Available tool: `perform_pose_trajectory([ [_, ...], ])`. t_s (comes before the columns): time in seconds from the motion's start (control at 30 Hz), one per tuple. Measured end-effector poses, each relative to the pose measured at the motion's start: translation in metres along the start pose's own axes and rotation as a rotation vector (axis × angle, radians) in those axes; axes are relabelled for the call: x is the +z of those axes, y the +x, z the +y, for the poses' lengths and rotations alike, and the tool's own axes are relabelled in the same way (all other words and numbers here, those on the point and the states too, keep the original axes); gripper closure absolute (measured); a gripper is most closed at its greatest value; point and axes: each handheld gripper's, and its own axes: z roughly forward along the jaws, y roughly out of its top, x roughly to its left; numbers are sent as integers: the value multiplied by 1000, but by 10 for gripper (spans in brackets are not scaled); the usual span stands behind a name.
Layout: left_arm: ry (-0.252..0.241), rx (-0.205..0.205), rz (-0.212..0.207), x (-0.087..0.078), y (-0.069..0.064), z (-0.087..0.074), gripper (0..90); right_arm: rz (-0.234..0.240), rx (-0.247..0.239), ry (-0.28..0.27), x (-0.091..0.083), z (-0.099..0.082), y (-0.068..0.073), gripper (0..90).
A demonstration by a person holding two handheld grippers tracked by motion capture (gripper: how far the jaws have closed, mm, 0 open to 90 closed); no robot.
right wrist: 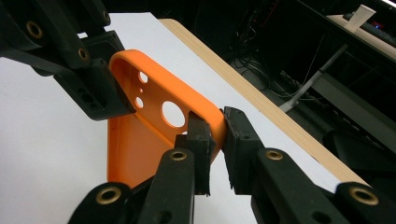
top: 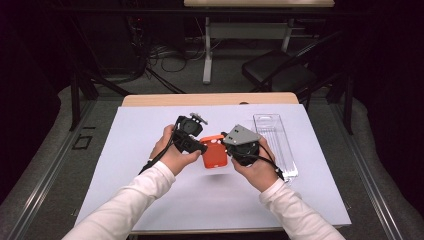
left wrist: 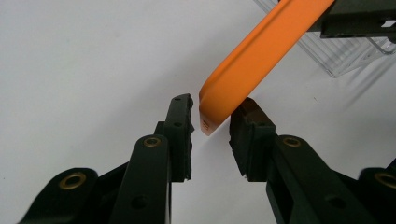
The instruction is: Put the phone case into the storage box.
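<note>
An orange phone case with round camera holes hangs above the white table between both hands. My right gripper is shut on the case's rim, one pad inside and one outside. In the high view the right gripper sits at the case's right edge. My left gripper stands open around a corner of the case: a gap shows at the left pad, while the right pad is close to or touching it. In the high view the left gripper is at the case's left edge.
A clear plastic tray lies on the white sheet just right of my right hand. The wooden table edge runs along the back. A black chair and desk legs stand beyond the table.
</note>
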Motion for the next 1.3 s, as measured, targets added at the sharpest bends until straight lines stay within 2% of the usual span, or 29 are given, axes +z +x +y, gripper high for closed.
perform_pose_trajectory([
  [0.33, -22, 17, -2, -2, 2, -4, 619, 10, -16, -30, -2, -2, -6, 817],
  [0.63, -38, 17, -29, -4, 7, -9, 592, 24, -9, -64, -5, -6, -13, 816],
  [0.7, -49, 31, -20, -5, 8, -10, 574, 26, -2, -73, -5, -8, -15, 815],
  [0.8, -100, 91, 8, -6, 9, -11, 535, 24, 3, -81, -6, -9, -18, 815],
  [0.9, -109, 88, -11, -7, 10, -12, 549, 19, 4, -86, -7, -10, -20, 815],
  [0.97, -126, 95, -7, -8, 9, -12, 547, 17, 7, -91, -8, -10, -21, 815],
  [1.13, -146, 88, -34, -9, 10, -13, 515, 9, 13, -100, -11, -12, -26, 816],
  [1.3, -137, 96, -22, -7, 11, -16, 495, 3, 24, -114, -14, -15, -31, 816],
])
